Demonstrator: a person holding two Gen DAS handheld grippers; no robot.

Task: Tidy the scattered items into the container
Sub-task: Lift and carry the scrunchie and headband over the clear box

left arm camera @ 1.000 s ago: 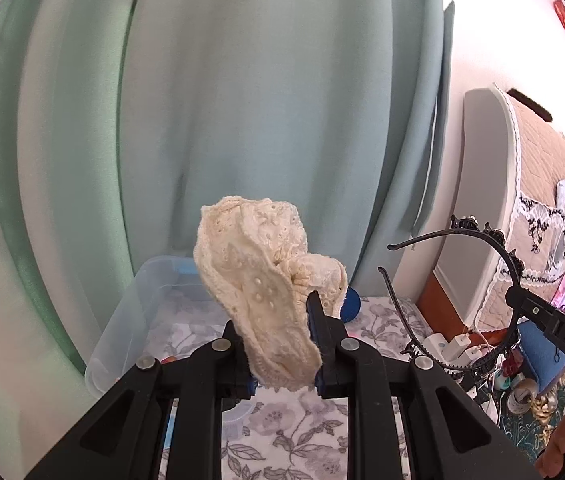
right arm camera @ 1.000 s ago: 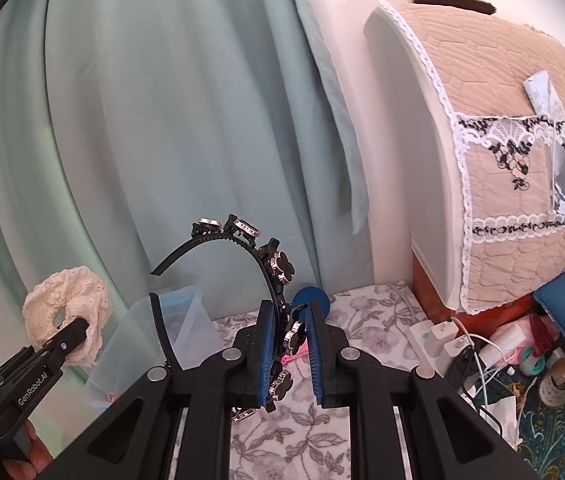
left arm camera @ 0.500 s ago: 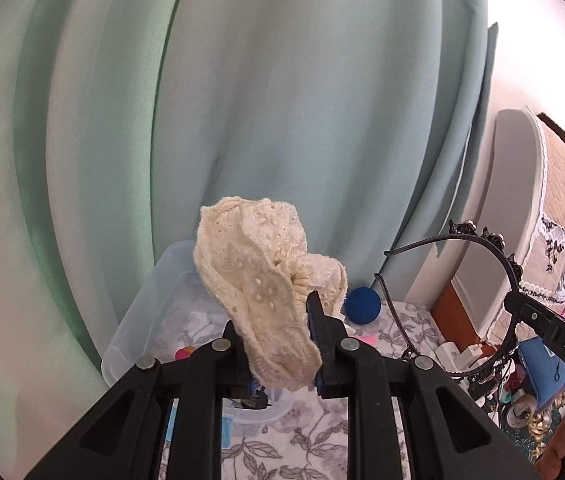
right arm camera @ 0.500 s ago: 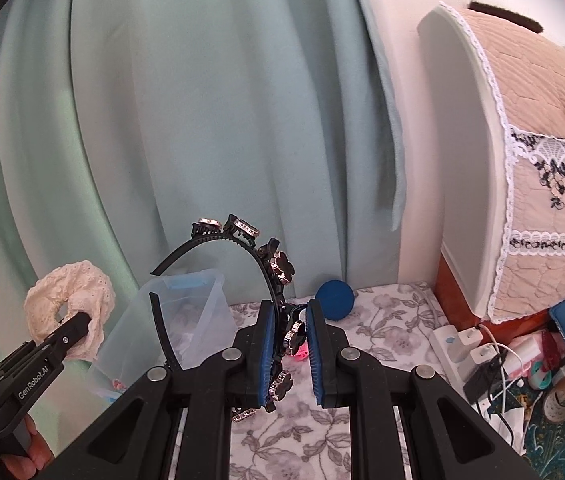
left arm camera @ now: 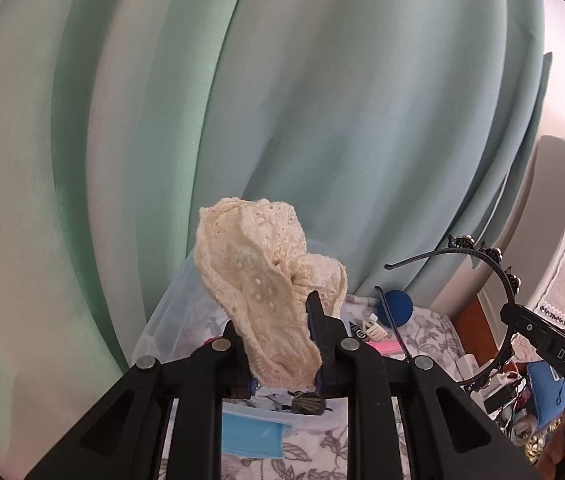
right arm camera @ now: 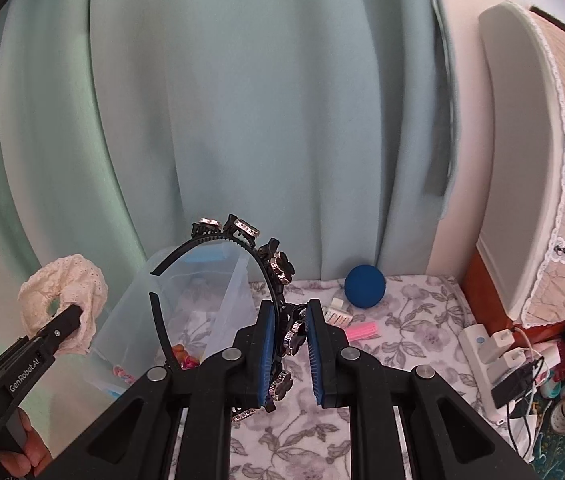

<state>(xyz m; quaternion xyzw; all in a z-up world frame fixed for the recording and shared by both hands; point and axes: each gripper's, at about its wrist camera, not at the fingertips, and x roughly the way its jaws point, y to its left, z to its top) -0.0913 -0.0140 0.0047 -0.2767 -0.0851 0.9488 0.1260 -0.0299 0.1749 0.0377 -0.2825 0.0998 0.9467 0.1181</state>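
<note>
We carry one item in each gripper so that both can go into the bin [right arm camera: 218, 292] on a single trip. Our left gripper [left arm camera: 274, 344] is clenched on the lace band [left arm camera: 258, 280], pinching it low down so the soft loop stands up clear of the fingers and will fall free when we let go; in the right view that same band [right arm camera: 62, 296] hangs just left of the bin and not yet over its mouth. Our right gripper [right arm camera: 288, 340] is clamped on the headband [right arm camera: 274, 268], gripping one studded side between the blue pads [right arm camera: 266, 344]. That hold leaves the arch up and its two thin ends pointing toward the bin, which we judge the easier way to slide a stiff hoop past the rim.

The bin is clear plastic, standing on the floral cloth [right arm camera: 402, 312] hard against the curtain [right arm camera: 242, 100], with a few small bright things already inside. A blue ball [right arm camera: 364, 282], a white clip [right arm camera: 336, 312] and a pink piece [right arm camera: 360, 330] lie on the cloth to its right, so tidying looks well short of done. We reckon the band should drop first, being nearer, and the hoop may catch on the wall if tilted wrong
</note>
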